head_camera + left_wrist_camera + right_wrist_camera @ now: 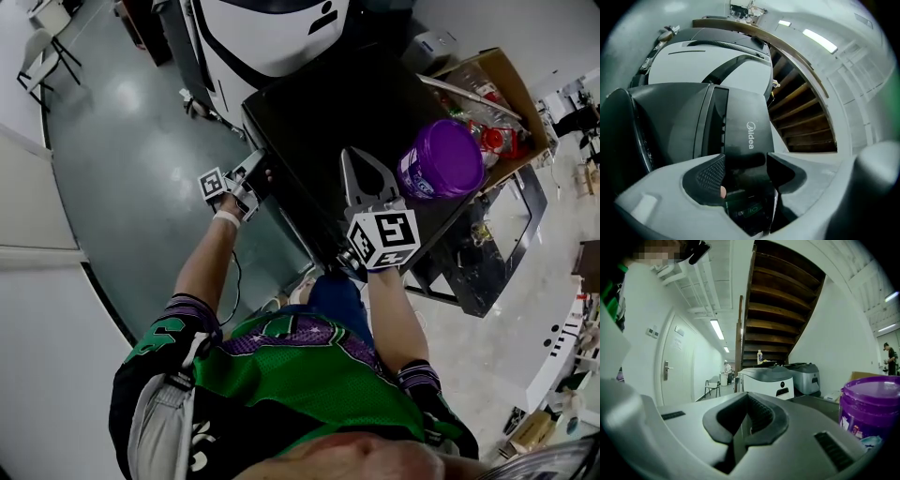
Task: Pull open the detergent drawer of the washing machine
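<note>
Left gripper (746,158): jaws spread, not clamped; detergent drawer (747,123) front straight ahead, frame centre.
Right gripper (747,401): closed, empty, farther off.

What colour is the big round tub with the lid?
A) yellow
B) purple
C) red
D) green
B: the round plastic tub beside the brown cardboard box has a purple lid and purple sides.
</note>
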Demonstrator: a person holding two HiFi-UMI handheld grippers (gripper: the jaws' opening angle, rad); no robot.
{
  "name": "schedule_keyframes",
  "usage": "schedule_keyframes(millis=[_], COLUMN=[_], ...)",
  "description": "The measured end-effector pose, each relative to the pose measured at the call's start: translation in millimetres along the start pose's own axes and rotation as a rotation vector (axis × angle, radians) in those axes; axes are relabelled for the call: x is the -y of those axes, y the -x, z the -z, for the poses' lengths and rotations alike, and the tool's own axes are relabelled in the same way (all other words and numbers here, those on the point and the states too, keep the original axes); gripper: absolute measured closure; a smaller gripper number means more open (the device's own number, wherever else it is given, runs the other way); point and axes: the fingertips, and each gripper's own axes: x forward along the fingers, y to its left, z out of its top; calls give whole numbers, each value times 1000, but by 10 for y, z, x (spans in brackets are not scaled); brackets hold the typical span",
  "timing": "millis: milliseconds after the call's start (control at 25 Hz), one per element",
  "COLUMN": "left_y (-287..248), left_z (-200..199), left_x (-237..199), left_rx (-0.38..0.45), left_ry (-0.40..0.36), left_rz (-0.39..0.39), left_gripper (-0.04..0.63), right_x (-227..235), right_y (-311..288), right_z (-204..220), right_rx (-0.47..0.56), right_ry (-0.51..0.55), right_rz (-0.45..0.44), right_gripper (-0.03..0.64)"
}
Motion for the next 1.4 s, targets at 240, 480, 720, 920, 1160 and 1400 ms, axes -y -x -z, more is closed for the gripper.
schedule_keyframes(millis=[240, 480, 720, 920, 1160, 1400], left_y=[85, 260, 453, 689, 958, 1298], left_z=[-17, -23, -25, -18, -75, -110], left_x=[21, 64, 134, 234, 332, 425], left_rx=[-2, -8, 6, 36, 60, 103], left_ry=[9, -3, -10, -3, -18, -21], left_rz=[6, -11, -33, -61, -63, -61], left_gripper=[336, 341, 341, 341, 341, 341], right_x=[-33, -138, -374, -563, -771, -887], right_y=[5, 10, 89, 291, 476, 614], right_z=[32, 44, -22, -43, -52, -65], right_rx=[-15, -16, -7, -6, -10, -1], right_ry=[6, 8, 36, 20, 34, 31], right_rz=[-1, -12, -33, -30, -46, -47], right_gripper=[617, 617, 617, 617, 617, 617])
